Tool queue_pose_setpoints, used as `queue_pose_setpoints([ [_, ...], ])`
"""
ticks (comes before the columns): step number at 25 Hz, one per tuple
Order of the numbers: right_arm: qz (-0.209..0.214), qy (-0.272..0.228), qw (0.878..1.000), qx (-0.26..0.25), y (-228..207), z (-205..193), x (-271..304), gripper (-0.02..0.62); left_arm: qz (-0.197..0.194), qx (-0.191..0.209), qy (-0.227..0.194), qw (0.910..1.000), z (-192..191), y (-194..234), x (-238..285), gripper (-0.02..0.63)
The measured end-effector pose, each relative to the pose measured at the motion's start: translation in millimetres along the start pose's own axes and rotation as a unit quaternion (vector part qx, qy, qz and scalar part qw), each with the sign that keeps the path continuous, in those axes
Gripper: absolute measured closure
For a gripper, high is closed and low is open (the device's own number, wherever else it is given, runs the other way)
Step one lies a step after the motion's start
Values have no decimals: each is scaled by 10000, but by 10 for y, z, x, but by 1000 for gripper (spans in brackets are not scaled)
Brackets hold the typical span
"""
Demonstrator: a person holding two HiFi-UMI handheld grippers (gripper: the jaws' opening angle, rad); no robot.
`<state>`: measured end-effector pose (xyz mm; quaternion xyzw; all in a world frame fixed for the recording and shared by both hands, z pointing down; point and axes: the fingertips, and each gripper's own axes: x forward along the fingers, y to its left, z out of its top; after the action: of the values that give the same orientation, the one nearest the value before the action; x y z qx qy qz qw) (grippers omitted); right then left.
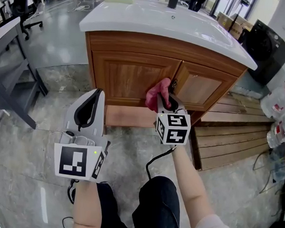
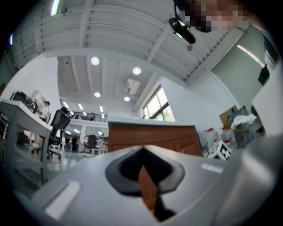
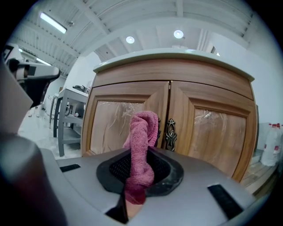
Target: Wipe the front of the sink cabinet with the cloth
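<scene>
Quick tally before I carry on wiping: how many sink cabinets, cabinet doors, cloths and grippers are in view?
sink cabinet: 1
cabinet doors: 2, the left door and the right door
pink cloth: 1
grippers: 2, the right gripper shut on the cloth, the left gripper shut and empty
Total: 6

The left forearm (image 1: 86, 205) holds the left claw (image 1: 96, 96) low and near, its jaws pressed together on nothing, while the right forearm (image 1: 191, 181) stretches the right claw (image 1: 171, 99) farther ahead, jaws clamped on a pink cloth (image 1: 157, 93).
</scene>
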<state>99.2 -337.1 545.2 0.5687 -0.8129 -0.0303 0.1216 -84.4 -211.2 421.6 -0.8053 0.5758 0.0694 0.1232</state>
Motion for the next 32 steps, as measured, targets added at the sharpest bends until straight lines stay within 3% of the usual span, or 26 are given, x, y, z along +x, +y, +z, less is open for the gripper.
queue_pose_setpoints([
  [3, -109, 40, 9995, -278, 27, -17, 7, 546, 3, 5, 0, 10000, -2, 5, -6, 598],
  [6, 31, 249, 9997, -11, 80, -162, 10, 545, 14, 2, 2, 10000, -3, 12, -14, 598],
  [13, -89, 645, 9977, 183, 44, -492, 164, 545, 45, -14, -15, 10000, 1, 53, -39, 598],
  [32, 424, 511, 9977, 118, 732, -303, 488, 545, 213, 77, 61, 9997, -28, 216, -91, 598],
])
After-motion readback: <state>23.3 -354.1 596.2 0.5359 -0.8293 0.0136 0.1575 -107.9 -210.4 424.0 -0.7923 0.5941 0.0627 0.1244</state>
